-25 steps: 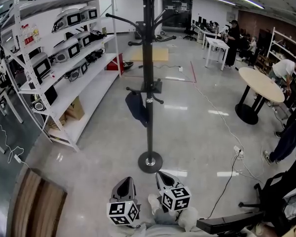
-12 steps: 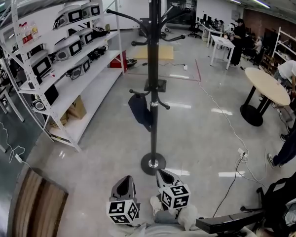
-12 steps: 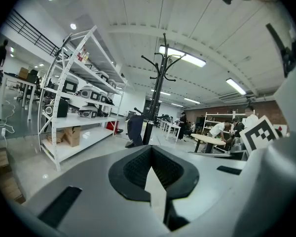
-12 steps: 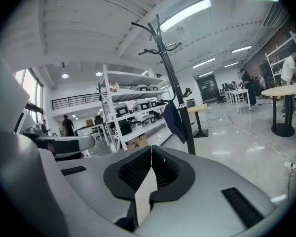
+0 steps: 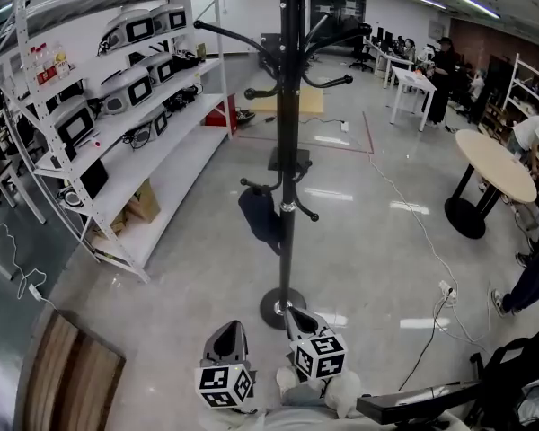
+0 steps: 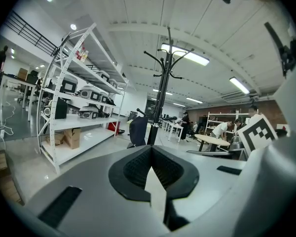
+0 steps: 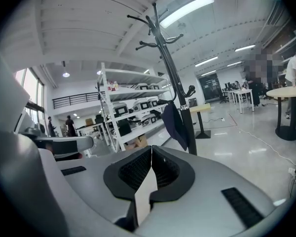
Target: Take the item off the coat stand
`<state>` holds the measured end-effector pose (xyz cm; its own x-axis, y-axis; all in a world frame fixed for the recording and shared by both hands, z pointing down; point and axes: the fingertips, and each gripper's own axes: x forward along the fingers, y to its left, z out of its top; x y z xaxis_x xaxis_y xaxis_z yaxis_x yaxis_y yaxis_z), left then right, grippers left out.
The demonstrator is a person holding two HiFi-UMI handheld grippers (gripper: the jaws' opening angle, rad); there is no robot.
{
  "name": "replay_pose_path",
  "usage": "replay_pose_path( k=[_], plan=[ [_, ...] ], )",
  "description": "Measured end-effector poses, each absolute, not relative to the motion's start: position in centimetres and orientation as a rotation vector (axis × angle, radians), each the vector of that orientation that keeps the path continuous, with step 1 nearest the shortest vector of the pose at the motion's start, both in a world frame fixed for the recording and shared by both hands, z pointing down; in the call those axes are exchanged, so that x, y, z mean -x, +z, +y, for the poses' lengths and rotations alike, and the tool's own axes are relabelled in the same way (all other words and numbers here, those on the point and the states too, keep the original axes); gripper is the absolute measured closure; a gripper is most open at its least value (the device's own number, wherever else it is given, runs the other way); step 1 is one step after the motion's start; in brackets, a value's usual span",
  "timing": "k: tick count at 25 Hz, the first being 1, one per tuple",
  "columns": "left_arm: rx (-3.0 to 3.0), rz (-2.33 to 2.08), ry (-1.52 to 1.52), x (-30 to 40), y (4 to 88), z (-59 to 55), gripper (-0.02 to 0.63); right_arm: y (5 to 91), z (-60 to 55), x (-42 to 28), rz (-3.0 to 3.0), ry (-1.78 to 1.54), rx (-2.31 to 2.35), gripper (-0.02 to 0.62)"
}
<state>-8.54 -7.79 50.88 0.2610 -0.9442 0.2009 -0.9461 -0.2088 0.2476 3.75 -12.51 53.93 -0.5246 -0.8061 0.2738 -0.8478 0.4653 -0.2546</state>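
Observation:
A black coat stand rises from a round base on the glossy floor straight ahead. A dark blue item hangs from a low hook on its left side. Both grippers are held low, near the stand's base. My left gripper is shut with nothing in it, and my right gripper is shut and empty too. In the left gripper view the shut gripper points at the stand and the item. In the right gripper view the item hangs beyond the shut gripper.
A white shelving rack with monitors and devices runs along the left. At the right stand a round table and people. A cable and power strip lie on the floor. A wooden surface is at lower left, dark furniture at lower right.
The coat stand has come closer and shifted slightly right in the head view; its base now sits just beyond the grippers. Both grippers stay shut and low.

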Motion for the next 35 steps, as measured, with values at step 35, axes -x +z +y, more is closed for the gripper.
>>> replay_pose_path(
  k=[35],
  plan=[
    [-2.174,-1.726,0.059,11.6,52.6,-23.5,0.603,57.6,-30.3,-1.0,-2.544,0.480,-1.475,0.580]
  ],
)
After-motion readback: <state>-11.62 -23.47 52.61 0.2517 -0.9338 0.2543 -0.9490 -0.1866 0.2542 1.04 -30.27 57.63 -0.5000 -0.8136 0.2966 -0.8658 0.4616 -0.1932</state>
